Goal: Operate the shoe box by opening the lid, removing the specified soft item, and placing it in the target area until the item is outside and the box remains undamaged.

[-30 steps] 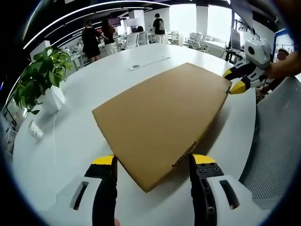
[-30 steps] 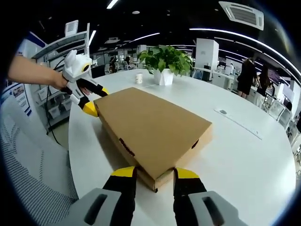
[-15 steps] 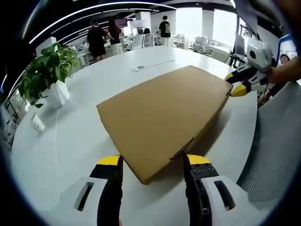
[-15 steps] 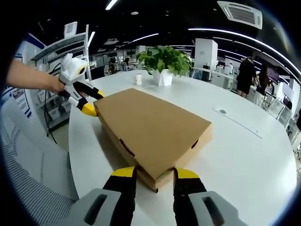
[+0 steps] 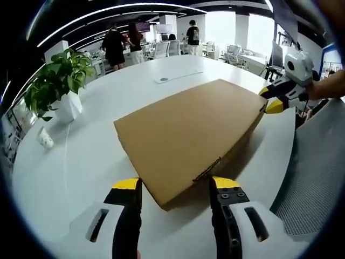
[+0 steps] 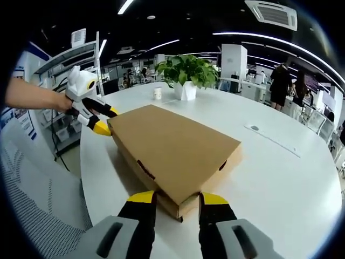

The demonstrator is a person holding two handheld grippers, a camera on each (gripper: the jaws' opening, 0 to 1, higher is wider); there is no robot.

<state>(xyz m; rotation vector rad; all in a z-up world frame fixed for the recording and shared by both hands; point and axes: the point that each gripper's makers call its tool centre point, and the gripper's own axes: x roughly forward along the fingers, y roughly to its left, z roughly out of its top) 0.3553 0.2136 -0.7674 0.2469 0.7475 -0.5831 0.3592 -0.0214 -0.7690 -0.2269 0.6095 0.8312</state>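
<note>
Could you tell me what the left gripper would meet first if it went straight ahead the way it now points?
Most likely the near corner of the closed cardboard shoe box. The left gripper is open, its jaws standing on either side of that corner, so the box lies directly ahead. How much gap remains is hard to judge.

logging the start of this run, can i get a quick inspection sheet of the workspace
surface: white round table, bare around the box.
job's things: flat cardboard shoe box, lid down; soft item not seen.
clutter: potted plant and small white cup near the far edge.
grippers: left gripper open astride one box corner; right gripper open astride the opposite corner.
cables: nothing seen on the table.
surroundings: open office, people standing behind, mesh chair beside the table.
</note>
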